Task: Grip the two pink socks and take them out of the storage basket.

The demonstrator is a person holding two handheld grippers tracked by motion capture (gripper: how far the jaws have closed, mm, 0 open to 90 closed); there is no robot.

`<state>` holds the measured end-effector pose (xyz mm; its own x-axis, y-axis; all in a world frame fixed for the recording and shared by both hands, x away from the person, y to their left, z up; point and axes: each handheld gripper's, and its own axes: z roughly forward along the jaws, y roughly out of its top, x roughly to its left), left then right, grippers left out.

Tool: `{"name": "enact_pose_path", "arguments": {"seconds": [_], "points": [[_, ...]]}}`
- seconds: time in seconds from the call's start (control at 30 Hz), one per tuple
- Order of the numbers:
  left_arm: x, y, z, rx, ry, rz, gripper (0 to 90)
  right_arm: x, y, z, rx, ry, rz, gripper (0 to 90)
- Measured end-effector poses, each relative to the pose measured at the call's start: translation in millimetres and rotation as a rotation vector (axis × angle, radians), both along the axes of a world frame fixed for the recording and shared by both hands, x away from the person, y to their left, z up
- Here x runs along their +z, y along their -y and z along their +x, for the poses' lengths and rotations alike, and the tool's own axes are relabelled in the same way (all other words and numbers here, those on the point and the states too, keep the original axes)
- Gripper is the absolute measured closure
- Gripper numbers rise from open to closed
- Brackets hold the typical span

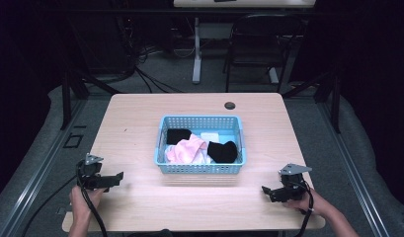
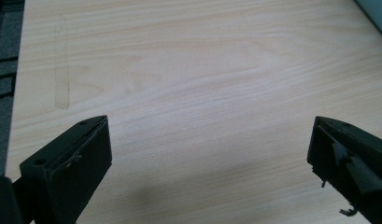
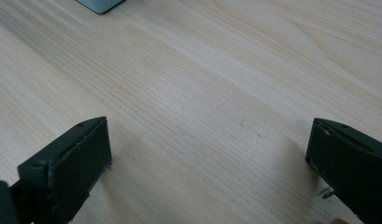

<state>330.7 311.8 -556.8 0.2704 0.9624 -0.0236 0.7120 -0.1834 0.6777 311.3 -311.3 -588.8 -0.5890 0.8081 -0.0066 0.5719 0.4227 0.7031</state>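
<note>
A pale wooden table (image 1: 140, 123) takes up the middle of the high view, with a round cable hole (image 1: 230, 105) near its far edge. No brand, label or writing can be read on anything in the pictures.

At the centre of the table stands a light blue plastic basket (image 1: 200, 169) with slotted walls. Clothes lie inside it: a pink garment (image 1: 186, 149) in the middle, a black piece (image 1: 178, 135) at the far left of the basket, another black piece (image 1: 222, 151) at the right, and a bit of white cloth (image 1: 209, 136) towards the far side between them. The pink garment overlaps the white cloth and touches the right black piece.

The left gripper (image 1: 116, 178) sits at the near left of the table, well apart from the basket. The person's left hand (image 1: 82, 198) grips it from below and behind, the forearm coming up from the bottom edge, and the jaws point to the right across the tabletop. In the left gripper view its jaws stand wide apart over bare wood, holding nothing, with a corner of the basket at the top right.

The right gripper (image 1: 267, 191) sits at the near right, also well apart from the basket. The right hand (image 1: 308, 201) holds it with the forearm angled in from the lower right corner, and the jaws point left. In the right gripper view its jaws are likewise spread wide and empty, low over the wood, with a basket corner at the top left.

A black cable (image 1: 93, 210) trails from the left gripper towards the person.
</note>
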Motion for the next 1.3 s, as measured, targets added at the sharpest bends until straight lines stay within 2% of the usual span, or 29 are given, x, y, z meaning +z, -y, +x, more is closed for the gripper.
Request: {"name": "enact_pose_path", "arguments": {"seconds": [0.1, 0.4, 0.43, 0.57, 0.83, 0.97, 1.07, 1.1, 1.27, 1.3], "points": [[13.4, 3.2, -2.9, -0.025, -0.001, 0.002, 0.0, 0.0, 0.0, -0.1, 0.000, 0.000, -0.001, 0.0], [35.7, 13.8, -1.8, -0.069, -0.013, 0.002, 0.0, 0.0, 0.0, 0.0, 0.000, 0.000, 0.000, 0.0], [42.1, 17.6, -1.0, -0.081, -0.015, 0.000, 0.0, 0.0, 0.0, 0.0, 0.000, 0.000, -0.001, 0.0], [52.5, 26.6, 0.7, -0.120, -0.020, -0.003, 0.0, 0.0, 0.0, -0.1, 0.000, 0.000, -0.001, 0.0], [70.0, 40.2, 2.8, -0.165, -0.014, 0.006, 0.0, -0.1, -0.2, -0.2, -0.002, 0.003, -0.001, 0.0], [82.9, 46.1, 8.1, -0.189, -0.011, 0.015, 0.0, 0.1, 0.0, -0.3, -0.001, 0.000, -0.003, 0.0], [91.4, 50.7, 12.2, -0.210, -0.014, 0.006, 0.0, -0.1, -0.2, -0.2, -0.002, 0.003, -0.001, 0.0], [97.3, 56.5, 16.2, -0.227, -0.011, 0.016, 0.0, -0.2, -0.4, -0.4, -0.005, 0.003, 0.002, 0.0], [106.2, 69.6, 25.7, -0.260, -0.017, 0.031, 0.0, -0.1, -0.2, -0.2, -0.002, 0.003, 0.000, 0.0], [108.8, 77.7, 31.7, -0.280, -0.022, 0.044, 0.0, 0.0, -0.2, -0.3, -0.003, 0.002, -0.001, 0.0]]}}
